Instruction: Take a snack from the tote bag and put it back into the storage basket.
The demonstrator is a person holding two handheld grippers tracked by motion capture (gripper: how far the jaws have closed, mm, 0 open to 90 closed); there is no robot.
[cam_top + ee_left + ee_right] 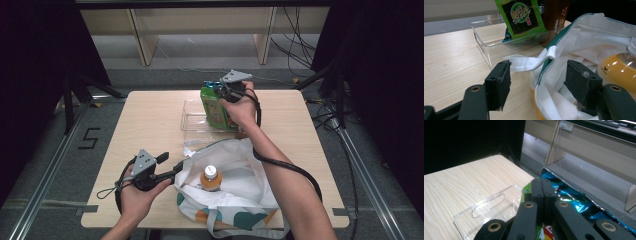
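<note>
My right gripper (222, 92) (541, 186) is shut on the top edge of a green snack packet (216, 107) (522, 16) (527, 191). It holds the packet upright over the near end of a clear plastic tray (192, 117) (484, 42) (486, 205). A blue foil packet (574, 202) lies right against the jaws. My left gripper (170, 166) (537, 82) stands open at the left rim of a white cloth bag (235, 160) (584, 37). The rim runs between the jaws, one jaw inside the bag and one outside. A bottle of orange drink (211, 179) (616, 70) stands in the bag.
The light wood table (150, 115) carries the tray at the back middle and the bag at the front. A brown packet (556, 12) stands behind the green one. Black cables trail from both grippers, and the right forearm reaches over the bag.
</note>
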